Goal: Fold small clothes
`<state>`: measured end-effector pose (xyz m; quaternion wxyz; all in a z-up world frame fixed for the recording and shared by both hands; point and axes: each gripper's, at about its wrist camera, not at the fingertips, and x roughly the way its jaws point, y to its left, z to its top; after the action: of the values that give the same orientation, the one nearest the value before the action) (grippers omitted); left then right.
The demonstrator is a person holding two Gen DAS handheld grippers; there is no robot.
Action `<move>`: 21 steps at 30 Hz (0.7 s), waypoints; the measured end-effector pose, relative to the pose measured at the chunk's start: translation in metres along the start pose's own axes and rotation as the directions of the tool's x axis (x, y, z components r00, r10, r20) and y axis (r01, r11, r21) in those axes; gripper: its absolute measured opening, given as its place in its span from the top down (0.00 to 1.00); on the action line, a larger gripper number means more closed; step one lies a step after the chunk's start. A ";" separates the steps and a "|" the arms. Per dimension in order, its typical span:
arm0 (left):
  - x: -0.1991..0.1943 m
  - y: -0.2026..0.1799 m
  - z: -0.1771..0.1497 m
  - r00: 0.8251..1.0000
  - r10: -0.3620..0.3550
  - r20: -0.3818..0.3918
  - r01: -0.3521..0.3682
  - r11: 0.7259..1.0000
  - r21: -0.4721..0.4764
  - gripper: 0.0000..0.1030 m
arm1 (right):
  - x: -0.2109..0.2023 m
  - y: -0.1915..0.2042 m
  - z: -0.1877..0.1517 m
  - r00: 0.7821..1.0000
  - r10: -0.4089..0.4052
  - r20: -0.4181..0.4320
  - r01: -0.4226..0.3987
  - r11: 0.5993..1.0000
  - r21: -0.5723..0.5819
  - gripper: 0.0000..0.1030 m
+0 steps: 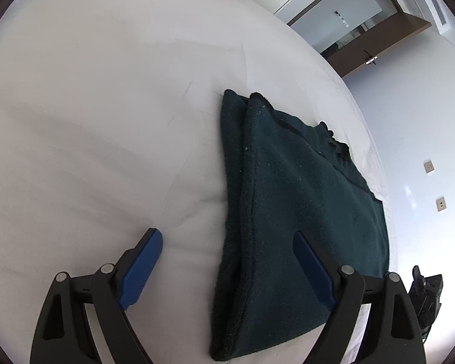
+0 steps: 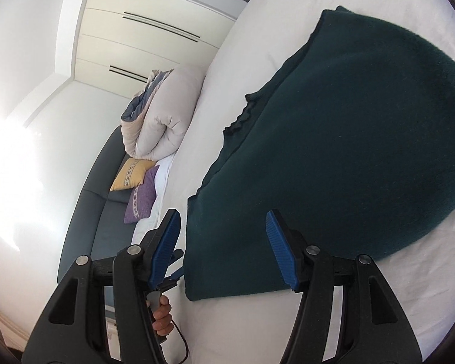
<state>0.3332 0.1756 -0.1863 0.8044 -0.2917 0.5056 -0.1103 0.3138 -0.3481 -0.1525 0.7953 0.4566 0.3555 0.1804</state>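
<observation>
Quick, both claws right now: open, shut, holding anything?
Left claw: open, empty, above the dark green garment.
Right claw: open, nothing gripped, garment edge below.

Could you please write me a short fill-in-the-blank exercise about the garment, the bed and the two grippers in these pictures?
1. The dark green garment lies folded on a ____ bedsheet.
2. The left gripper has its jaws ____, with nothing clamped.
3. Beside the bed, a yellow cushion sits next to a ____ cushion.
4. The pads on the right gripper are coloured ____.

Missing words: white; open; purple; blue
</observation>
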 end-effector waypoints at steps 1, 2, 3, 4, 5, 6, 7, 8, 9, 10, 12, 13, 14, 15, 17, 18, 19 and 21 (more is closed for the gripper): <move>0.000 0.000 0.000 1.000 -0.020 -0.008 0.020 1.000 -0.012 0.14 | -0.001 0.005 -0.006 1.000 0.009 -0.011 -0.009 1.000 -0.003 0.43; 0.001 0.001 0.000 0.999 -0.044 -0.018 0.043 0.999 -0.028 0.14 | 0.003 0.007 -0.008 1.000 0.013 -0.019 -0.013 1.000 -0.005 0.43; 0.002 0.003 -0.001 0.997 -0.076 -0.030 0.074 0.996 -0.052 0.14 | 0.007 0.010 -0.008 1.000 0.011 -0.026 -0.011 1.000 -0.009 0.43; 0.004 0.005 0.000 0.994 -0.105 -0.042 0.102 0.992 -0.073 0.14 | 0.005 0.013 -0.012 0.999 0.011 -0.031 -0.011 1.000 -0.013 0.43; 0.005 0.007 0.001 0.991 -0.126 -0.051 0.122 0.989 -0.089 0.14 | 0.005 0.017 -0.017 0.999 0.012 -0.035 -0.013 1.000 -0.016 0.43; 0.005 0.009 0.002 0.989 -0.135 -0.053 0.129 0.987 -0.097 0.14 | 0.007 0.019 -0.018 0.999 0.011 -0.038 -0.012 1.000 -0.018 0.43; 0.005 0.010 0.002 0.987 -0.147 -0.060 0.140 0.984 -0.109 0.14 | 0.002 0.022 -0.024 0.999 0.011 -0.040 -0.012 1.000 -0.021 0.43; 0.005 0.013 0.001 0.984 -0.166 -0.066 0.156 0.979 -0.129 0.14 | 0.003 0.023 -0.025 0.999 0.009 -0.042 -0.010 1.000 -0.022 0.43; 0.005 0.013 0.002 0.980 -0.184 -0.076 0.172 0.975 -0.142 0.14 | 0.002 0.025 -0.027 0.999 0.008 -0.043 -0.009 1.000 -0.022 0.43; 0.006 0.013 0.002 0.976 -0.201 -0.089 0.187 0.971 -0.149 0.14 | 0.003 0.026 -0.028 0.999 0.008 -0.046 -0.009 1.000 -0.022 0.43; 0.008 0.014 0.002 0.967 -0.228 -0.112 0.209 0.965 -0.155 0.14 | -0.001 0.027 -0.031 0.999 0.006 -0.049 -0.007 1.000 -0.022 0.43; 0.009 0.015 0.002 0.963 -0.242 -0.120 0.221 0.961 -0.164 0.14 | 0.001 0.028 -0.031 0.999 0.006 -0.052 -0.007 1.000 -0.023 0.43; 0.009 0.015 0.001 0.960 -0.251 -0.127 0.229 0.959 -0.169 0.14 | 0.002 0.029 -0.032 0.998 0.005 -0.055 -0.006 1.000 -0.024 0.43; 0.010 0.015 0.001 0.955 -0.262 -0.136 0.239 0.956 -0.168 0.14 | 0.007 0.030 -0.030 0.998 0.004 -0.059 -0.006 1.000 -0.024 0.43; 0.012 0.013 -0.001 0.943 -0.286 -0.169 0.260 0.952 -0.161 0.14 | 0.010 0.031 -0.033 0.998 0.003 -0.068 -0.005 1.000 -0.027 0.43; 0.014 0.010 -0.002 0.939 -0.291 -0.183 0.265 0.952 -0.153 0.14 | 0.013 0.032 -0.034 0.997 0.004 -0.073 -0.006 1.000 -0.029 0.43; 0.016 0.007 -0.003 0.937 -0.291 -0.195 0.267 0.953 -0.141 0.14 | 0.021 0.033 -0.032 0.997 0.004 -0.077 -0.007 0.999 -0.031 0.43; 0.017 0.006 -0.004 0.935 -0.290 -0.205 0.268 0.955 -0.129 0.14 | 0.028 0.036 -0.033 0.996 0.007 -0.087 -0.010 0.999 -0.037 0.43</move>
<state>0.3369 0.1712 -0.2039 0.7036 -0.3861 0.5504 -0.2300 0.3101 -0.2932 -0.1440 0.7868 0.4348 0.3843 0.2102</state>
